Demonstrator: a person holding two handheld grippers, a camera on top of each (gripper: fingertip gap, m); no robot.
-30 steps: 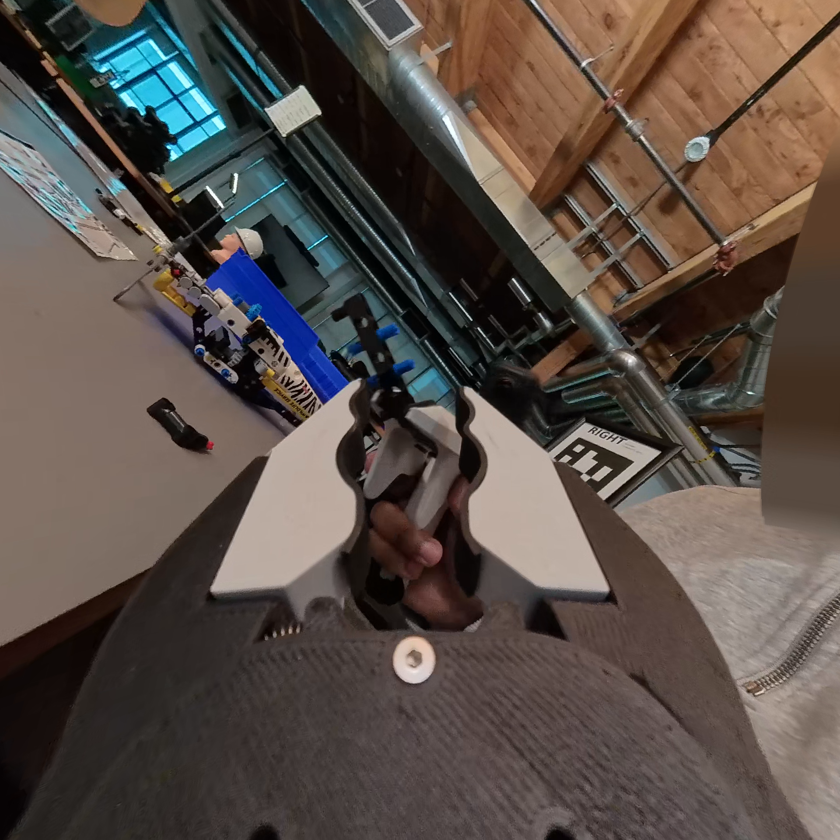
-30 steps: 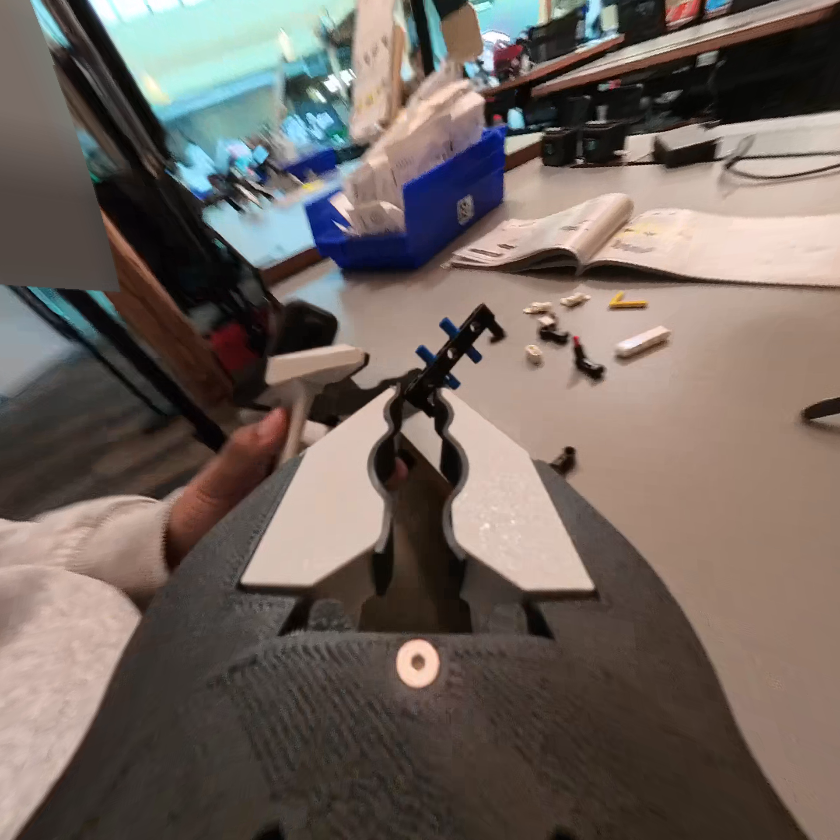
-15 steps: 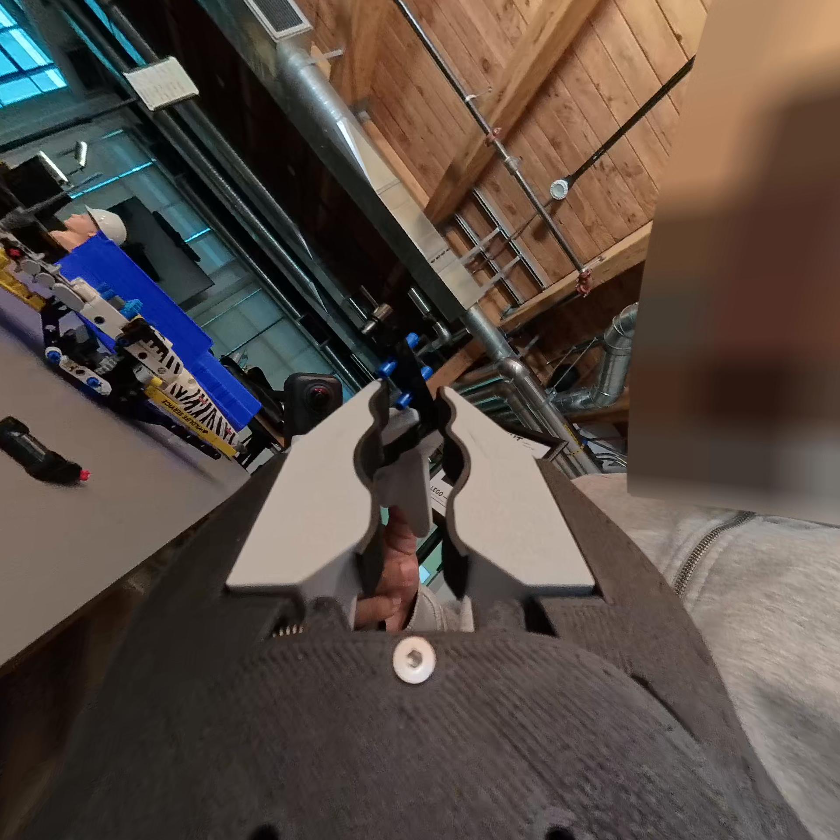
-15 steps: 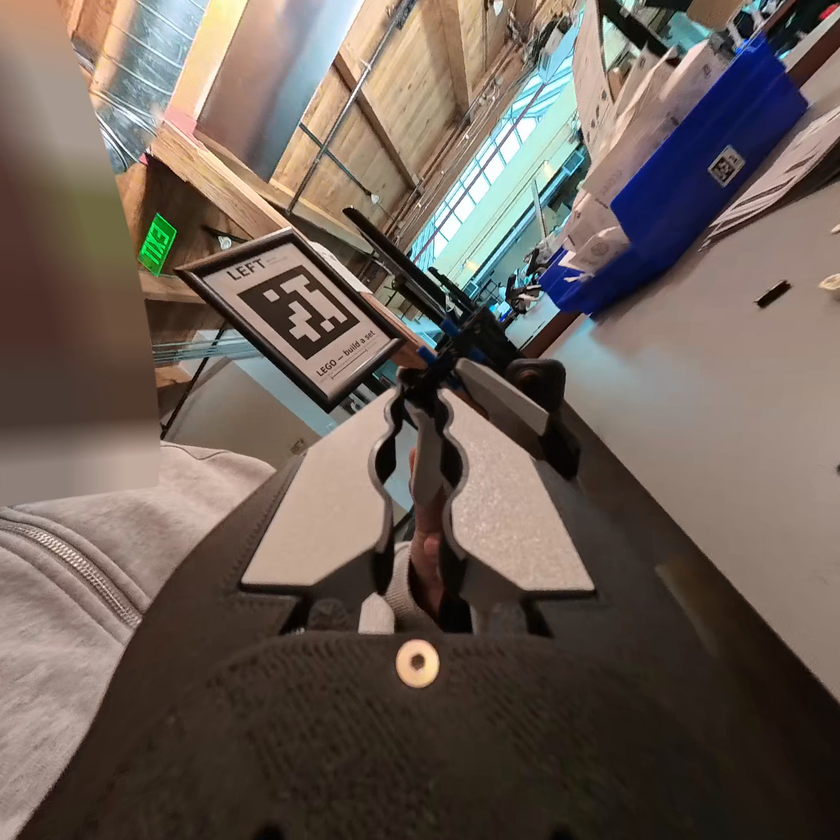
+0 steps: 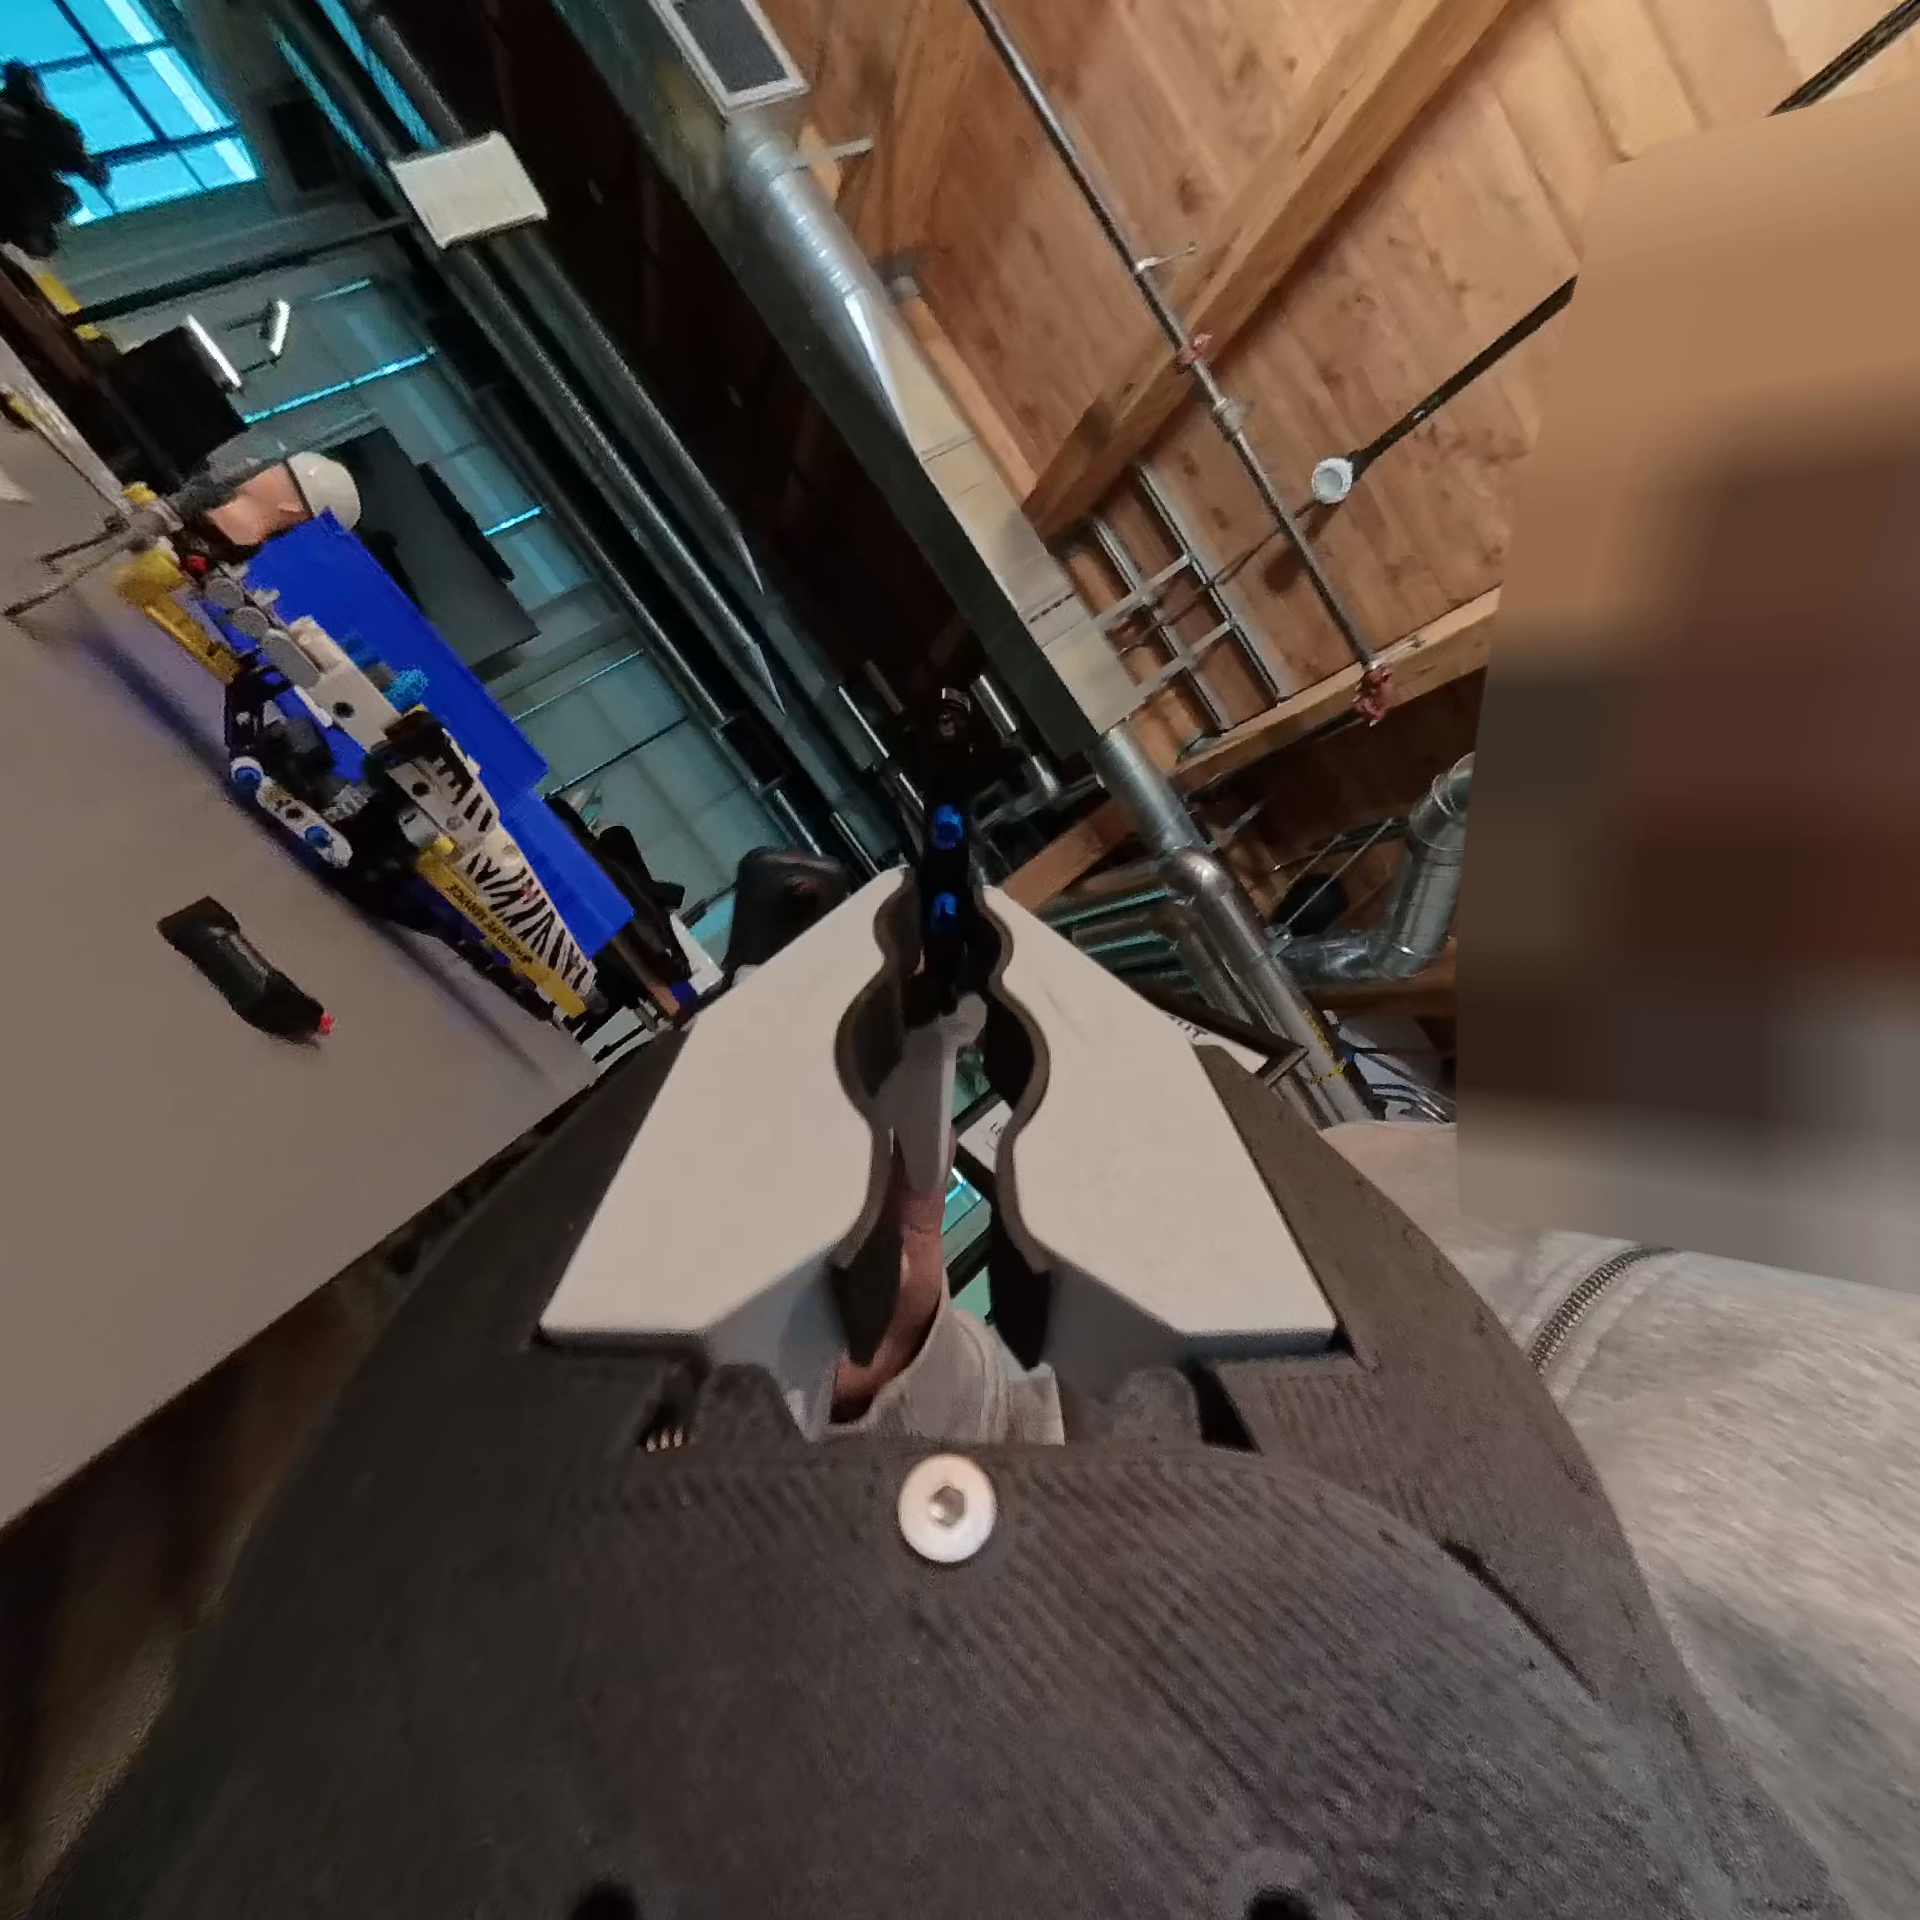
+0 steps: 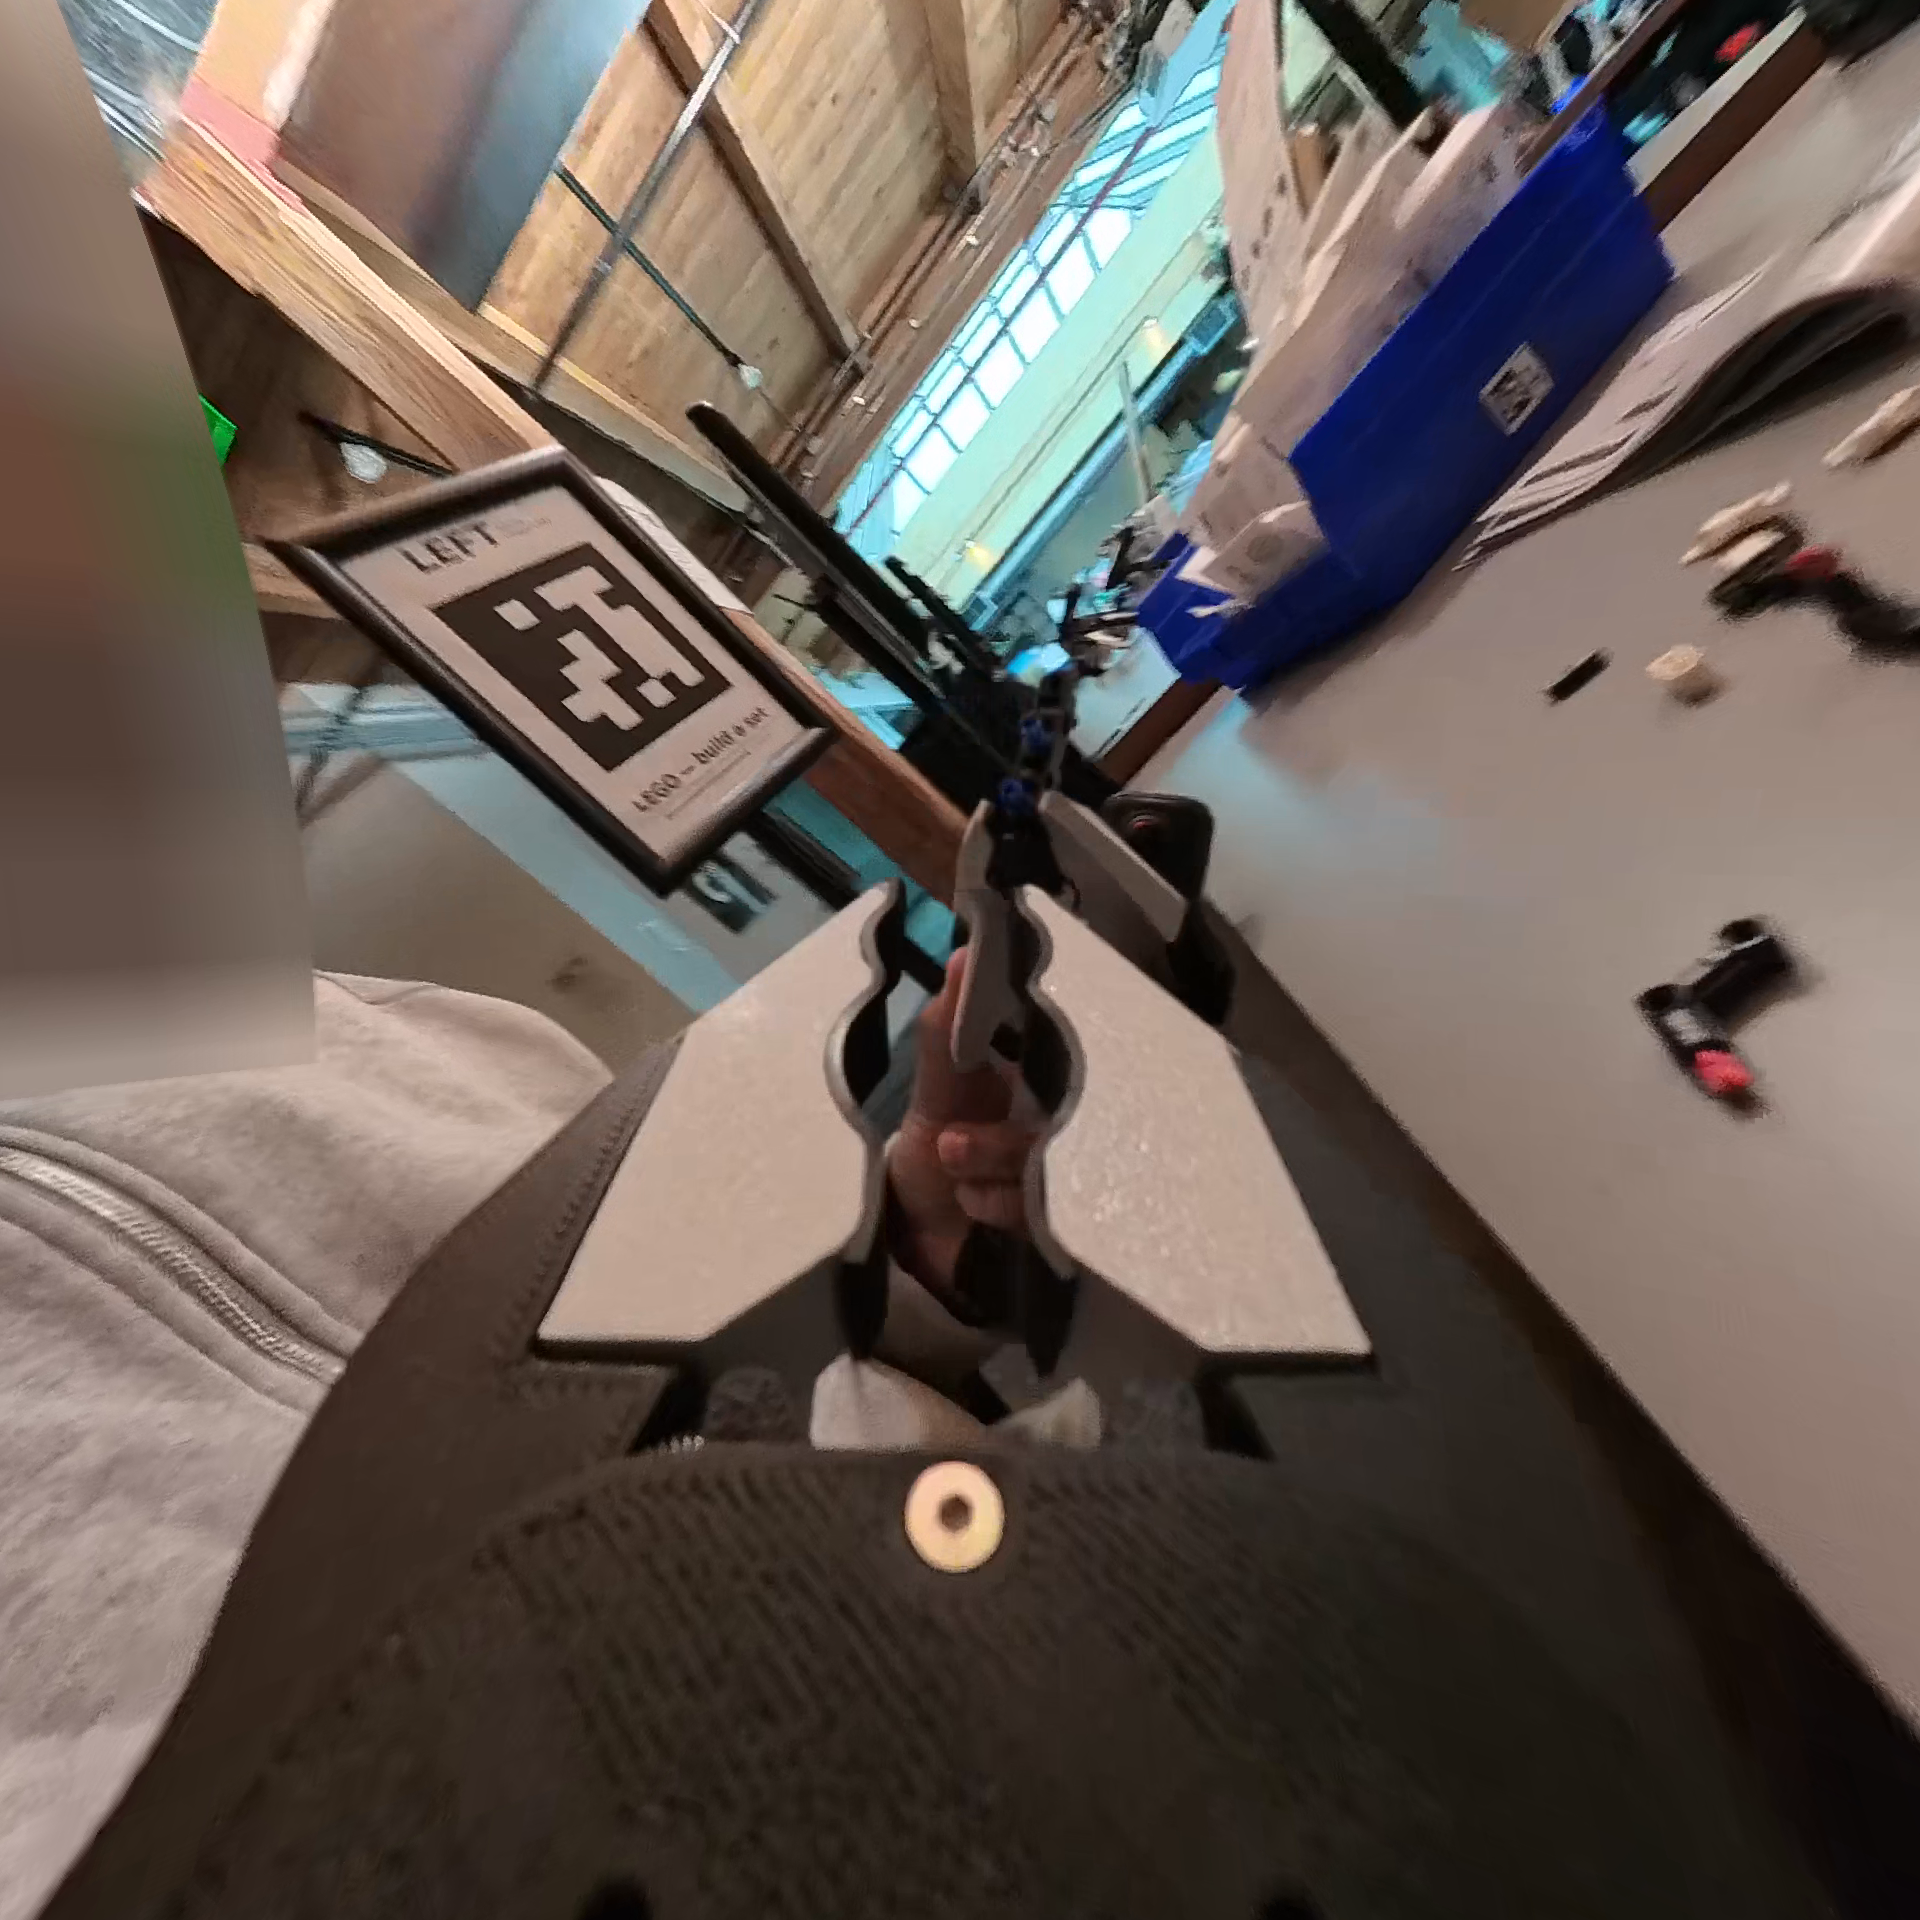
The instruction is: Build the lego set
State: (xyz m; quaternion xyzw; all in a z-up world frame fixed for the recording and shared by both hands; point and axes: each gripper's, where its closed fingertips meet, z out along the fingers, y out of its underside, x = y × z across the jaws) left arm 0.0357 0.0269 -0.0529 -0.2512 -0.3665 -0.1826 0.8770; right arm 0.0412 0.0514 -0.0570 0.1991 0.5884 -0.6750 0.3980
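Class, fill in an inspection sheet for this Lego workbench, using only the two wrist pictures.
Surface: grey table.
Job's things: black beam with blue pins, held in the air; partly built model standing on the table.
Clutter: loose small parts, open booklet, blue bin.
Grippers: left tongs shut on the black beam; right tongs close by, grip unclear.
Cables: nothing seen.
Surroundings: wooden ceiling, metal duct, framed marker sign.

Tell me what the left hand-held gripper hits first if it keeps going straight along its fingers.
The left hand-held gripper would first meet the black beam with blue pins at its tips, then probably the other gripper's finger; depth is unclear.
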